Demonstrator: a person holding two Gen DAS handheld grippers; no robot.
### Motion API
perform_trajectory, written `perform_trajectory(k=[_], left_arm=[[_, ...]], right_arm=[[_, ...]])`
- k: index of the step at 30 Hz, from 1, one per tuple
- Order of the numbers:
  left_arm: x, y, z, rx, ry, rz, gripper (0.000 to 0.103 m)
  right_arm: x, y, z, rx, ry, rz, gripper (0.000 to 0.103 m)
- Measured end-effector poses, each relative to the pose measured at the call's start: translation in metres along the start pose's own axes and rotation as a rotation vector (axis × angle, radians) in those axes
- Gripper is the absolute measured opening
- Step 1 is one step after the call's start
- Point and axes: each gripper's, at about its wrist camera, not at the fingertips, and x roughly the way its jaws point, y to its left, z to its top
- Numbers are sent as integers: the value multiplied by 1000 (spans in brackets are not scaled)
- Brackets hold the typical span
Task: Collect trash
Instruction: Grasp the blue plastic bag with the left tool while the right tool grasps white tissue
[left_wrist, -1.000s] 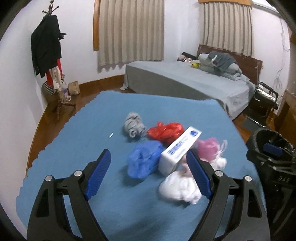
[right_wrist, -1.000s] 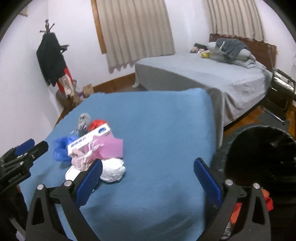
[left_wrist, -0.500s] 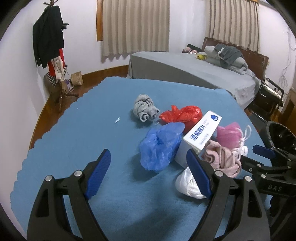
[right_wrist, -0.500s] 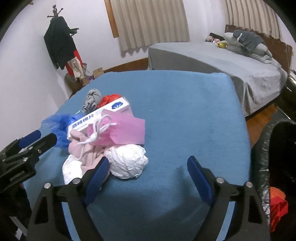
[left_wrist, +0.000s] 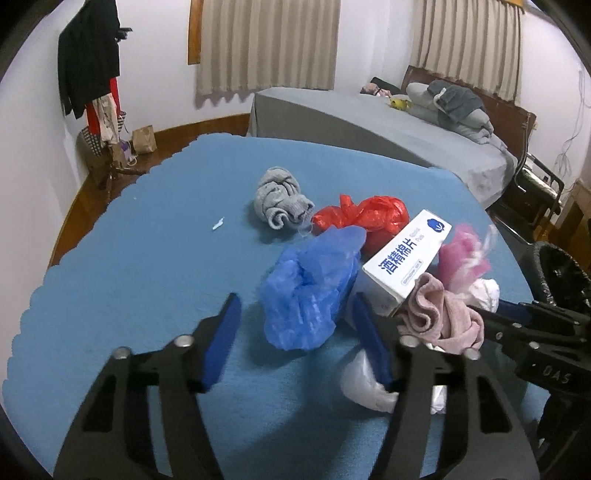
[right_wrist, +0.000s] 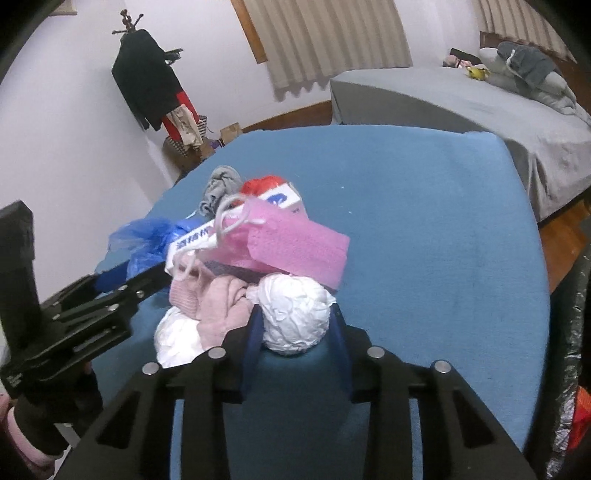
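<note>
Both of your grippers have dropped toward the pile since a second ago, and both pairs of jaws have narrowed from wide spread.

Your blue-covered table (left_wrist: 140, 258) carries everything to be collected, heaped on its right half so either hand can reach it; the black-lined trash bin (right_wrist: 576, 332) stands just off the table's right edge, on your right gripper's side, which suits that hand for the first drop.

Your blue plastic bag (left_wrist: 310, 291) sits loose and crumpled between the fingers of your left gripper (left_wrist: 295, 343), whose jaws are closing; the pads do not yet press it, and the right finger is slipping in beside the white box (left_wrist: 406, 258) that leans on the bag.

Your right gripper (right_wrist: 295, 332) brackets the crumpled white paper ball (right_wrist: 295, 314) at the near edge of the pile, jaws closing with the pads at its flanks and likely just touching. It looks the easiest piece to lift without disturbing the pink foam sheet (right_wrist: 295, 243) above it.

Beyond lie the red bag (left_wrist: 369, 216) and grey sock (left_wrist: 280, 199), untouched.
</note>
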Motion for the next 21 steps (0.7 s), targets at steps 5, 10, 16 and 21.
perform_trajectory(k=[5, 10, 16, 21], left_arm=[[-1, -3, -1, -2, 3, -17, 31], [-2, -4, 0, -9, 1, -27, 24], [-16, -1, 2, -16, -27, -16, 22], [-26, 6, 2, -24, -43, 18, 21]], right_arm=[[-16, -1, 3, 7, -29, -10, 35], [-33, -4, 4, 16, -62, -19, 35], [-40, -3, 5, 16, -73, -34, 35], [-41, -3, 5, 12, -71, -37, 35]])
